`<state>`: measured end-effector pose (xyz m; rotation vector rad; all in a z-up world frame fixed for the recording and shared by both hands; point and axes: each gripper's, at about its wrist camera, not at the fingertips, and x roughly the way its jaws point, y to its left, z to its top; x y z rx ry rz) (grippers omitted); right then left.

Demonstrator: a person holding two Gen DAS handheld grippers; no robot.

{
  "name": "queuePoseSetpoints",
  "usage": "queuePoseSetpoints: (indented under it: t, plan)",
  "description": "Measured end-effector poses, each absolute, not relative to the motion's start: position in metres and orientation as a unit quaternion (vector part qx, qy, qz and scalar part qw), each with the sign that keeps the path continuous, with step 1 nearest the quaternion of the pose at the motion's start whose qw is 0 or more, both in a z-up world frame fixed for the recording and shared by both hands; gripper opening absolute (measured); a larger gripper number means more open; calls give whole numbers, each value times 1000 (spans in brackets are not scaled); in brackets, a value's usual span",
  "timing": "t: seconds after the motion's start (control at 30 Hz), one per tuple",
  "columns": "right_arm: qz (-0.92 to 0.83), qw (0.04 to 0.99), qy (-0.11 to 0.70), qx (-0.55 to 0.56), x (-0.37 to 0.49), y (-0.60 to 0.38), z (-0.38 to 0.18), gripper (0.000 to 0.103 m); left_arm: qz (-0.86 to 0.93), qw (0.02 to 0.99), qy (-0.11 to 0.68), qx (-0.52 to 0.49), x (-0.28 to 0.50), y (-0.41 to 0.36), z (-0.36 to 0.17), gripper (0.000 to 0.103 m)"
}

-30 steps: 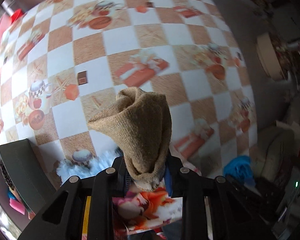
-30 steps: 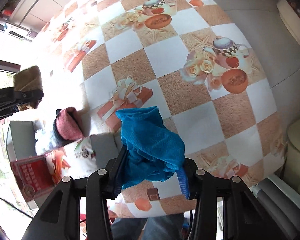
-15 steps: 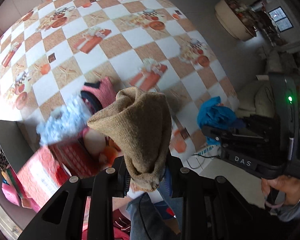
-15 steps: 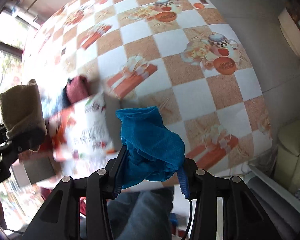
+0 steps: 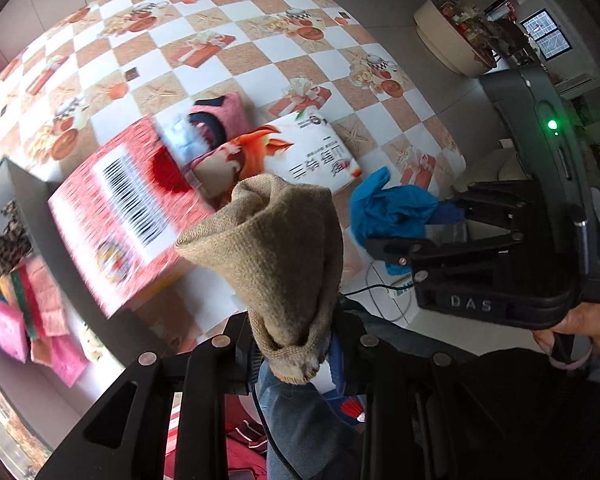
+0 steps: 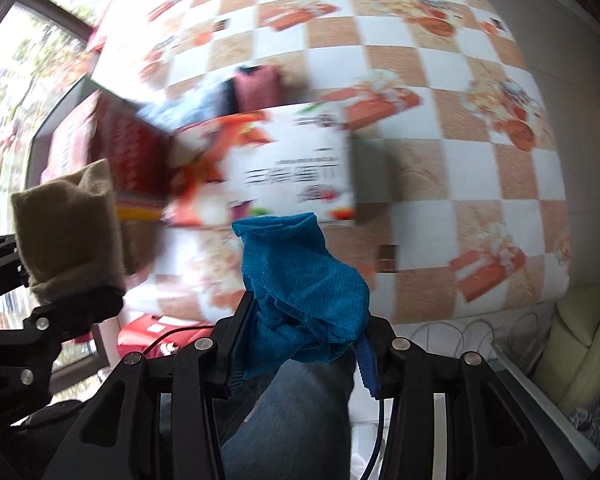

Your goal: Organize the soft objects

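My left gripper [image 5: 296,344] is shut on a tan knitted sock [image 5: 272,252], held up off the table; the sock also shows at the left of the right wrist view [image 6: 68,232]. My right gripper [image 6: 300,344] is shut on a blue cloth [image 6: 300,284], which also shows at the right of the left wrist view [image 5: 388,208]. Both are held near the table's front edge, beside a red and white box [image 5: 140,208] that holds a pink and black sock [image 5: 216,116] and a pale blue fluffy item [image 5: 184,140].
The table has a checked orange and white cloth [image 5: 260,48]. Pink and orange sponges [image 5: 32,320] lie in a grey bin at the left. A cream sofa [image 6: 572,344] stands at the right. A cable [image 5: 380,292] hangs below the table edge.
Both grippers have pulled back and up from the table with their cloths still held. The box has come fully into view and the two grippers now sit side by side.
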<state>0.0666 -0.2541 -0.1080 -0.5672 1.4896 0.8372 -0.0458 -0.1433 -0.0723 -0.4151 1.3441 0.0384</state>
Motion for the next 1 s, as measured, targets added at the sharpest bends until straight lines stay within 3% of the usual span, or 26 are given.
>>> queuePoseSetpoints:
  t: [0.73, 1.0]
  plan:
    - [534, 526, 546, -374, -73, -157, -87, 46, 195, 758, 538, -313, -194, -57, -65, 29]
    - [559, 509, 516, -403, -100, -128, -73, 46, 266, 726, 519, -364, -225, -28, -85, 29]
